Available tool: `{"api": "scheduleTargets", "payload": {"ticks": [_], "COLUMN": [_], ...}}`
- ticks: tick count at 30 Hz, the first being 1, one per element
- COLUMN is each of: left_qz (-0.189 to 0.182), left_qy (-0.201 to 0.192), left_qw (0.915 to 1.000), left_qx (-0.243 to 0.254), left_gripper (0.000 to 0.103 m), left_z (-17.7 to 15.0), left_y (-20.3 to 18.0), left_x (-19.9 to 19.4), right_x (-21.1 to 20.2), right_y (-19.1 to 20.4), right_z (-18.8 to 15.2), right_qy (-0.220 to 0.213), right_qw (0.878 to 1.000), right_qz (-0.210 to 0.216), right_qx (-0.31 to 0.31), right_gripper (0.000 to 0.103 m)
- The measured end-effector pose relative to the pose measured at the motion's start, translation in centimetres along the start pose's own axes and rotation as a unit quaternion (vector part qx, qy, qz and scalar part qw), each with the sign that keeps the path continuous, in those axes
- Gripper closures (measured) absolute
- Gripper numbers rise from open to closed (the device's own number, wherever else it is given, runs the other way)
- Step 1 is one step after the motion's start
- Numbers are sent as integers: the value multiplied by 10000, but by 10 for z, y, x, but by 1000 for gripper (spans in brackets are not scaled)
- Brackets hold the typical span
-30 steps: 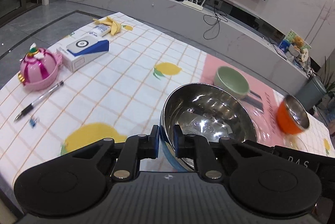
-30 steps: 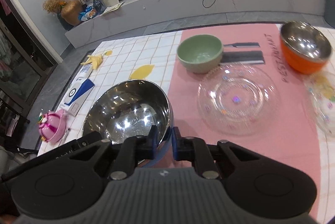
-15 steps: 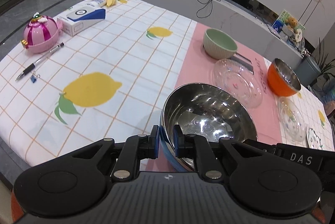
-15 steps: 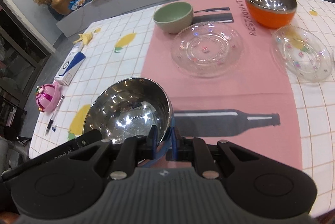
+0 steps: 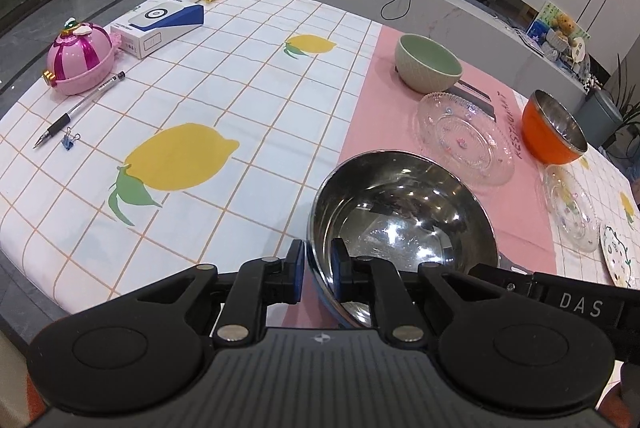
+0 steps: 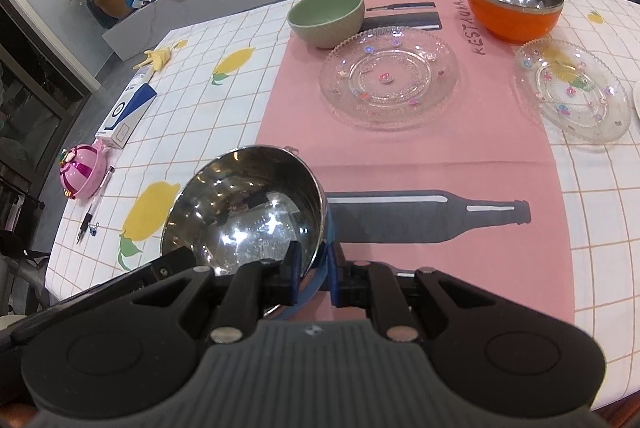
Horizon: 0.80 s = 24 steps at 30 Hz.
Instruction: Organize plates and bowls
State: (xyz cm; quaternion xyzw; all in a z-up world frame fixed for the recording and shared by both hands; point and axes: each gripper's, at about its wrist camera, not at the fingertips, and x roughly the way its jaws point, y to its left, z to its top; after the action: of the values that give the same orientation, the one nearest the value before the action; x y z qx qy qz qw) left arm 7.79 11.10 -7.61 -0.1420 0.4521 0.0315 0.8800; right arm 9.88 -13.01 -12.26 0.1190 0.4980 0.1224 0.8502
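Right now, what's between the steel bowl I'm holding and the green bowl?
In the right wrist view, only pink mat lies between steel bowl and green bowl; the glass plate sits just right of that line.

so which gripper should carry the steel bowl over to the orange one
Right, probably. Both the right gripper and left gripper clamp the steel bowl's rim, but the orange bowl sits on the right gripper's side.

the white plate (image 5: 622,260) is cut off by the right edge; the steel bowl's (image 5: 400,211) underside is hidden by gripper bodies.
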Motion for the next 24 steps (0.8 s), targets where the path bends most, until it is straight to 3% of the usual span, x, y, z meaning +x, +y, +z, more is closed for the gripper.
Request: {"api": "scheduleTargets", "payload": {"ticks": [3, 5, 10, 14, 24], "left_qz": [127, 166, 136, -173, -1153], "left_qy": [-27, -99, -508, -731, -600], "left_qw": [9999, 9998, 9985, 9964, 9860], "left_qx": [17, -6, 123, 386, 1044], "left_gripper": [75, 72, 66, 62, 60], "left_z": [2, 6, 24, 45, 87], "left_y": [1, 2, -13, -44, -154], "left_x": [-2, -8, -31, -42, -17], "right_x": [-4, -10, -30, -43, -71], "right_y": [-3, -6, -27, -54, -137], "right_z": [1, 3, 15, 31, 85], "right_qy": [-77, -176, -461, -680, -1221], "right_qw": [10000, 9998, 9987, 9963, 9847], "right_qz": [-34, -4, -37, -222, -872], "right_qx": [3, 31, 222, 475, 887], "right_gripper": [83, 63, 59, 58, 57]}}
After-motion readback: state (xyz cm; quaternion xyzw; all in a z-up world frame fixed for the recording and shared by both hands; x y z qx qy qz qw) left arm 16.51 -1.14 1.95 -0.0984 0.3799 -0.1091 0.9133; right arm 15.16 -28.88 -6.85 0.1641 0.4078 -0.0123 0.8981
